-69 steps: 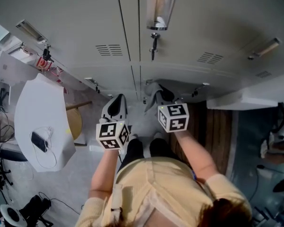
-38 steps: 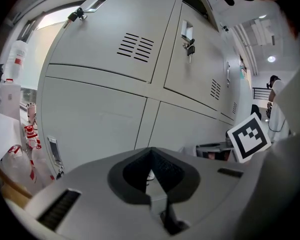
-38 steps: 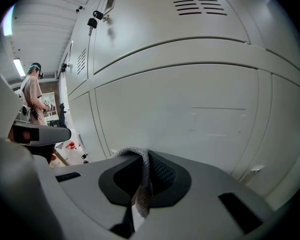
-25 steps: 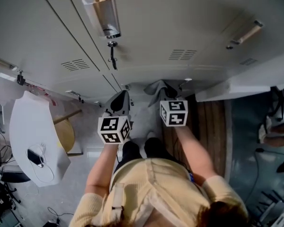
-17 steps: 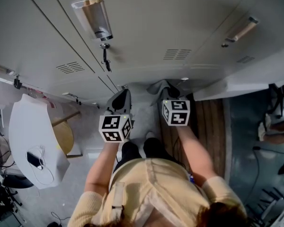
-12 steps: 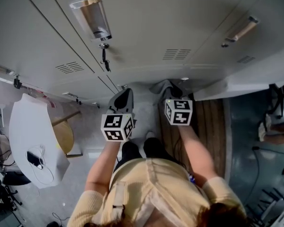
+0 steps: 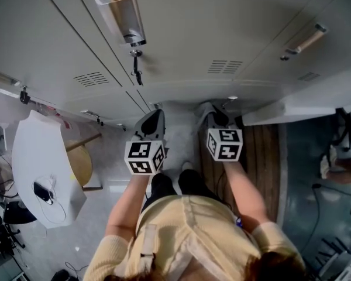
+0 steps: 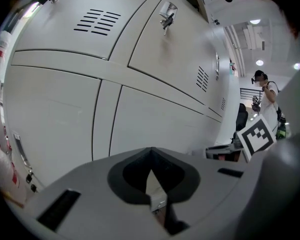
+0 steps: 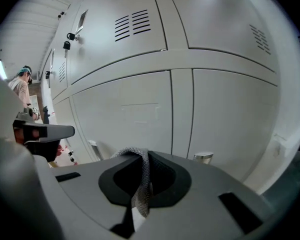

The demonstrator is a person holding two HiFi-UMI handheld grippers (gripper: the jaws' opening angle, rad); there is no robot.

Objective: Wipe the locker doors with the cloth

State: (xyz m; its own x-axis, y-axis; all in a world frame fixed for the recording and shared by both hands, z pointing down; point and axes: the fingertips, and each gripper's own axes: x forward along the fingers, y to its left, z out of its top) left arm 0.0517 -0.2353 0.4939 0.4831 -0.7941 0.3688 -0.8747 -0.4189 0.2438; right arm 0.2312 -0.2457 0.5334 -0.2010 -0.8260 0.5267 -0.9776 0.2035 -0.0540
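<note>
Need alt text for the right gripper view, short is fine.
The right gripper, jaws shut on a strip of grey cloth, faces pale grey locker doors. Vent slots show on the upper doors, and a person stands far off at the left edge.

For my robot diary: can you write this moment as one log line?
left gripper: shut, empty | right gripper: shut on grey woven cloth | pale grey metal locker doors: ahead of both grippers
</note>
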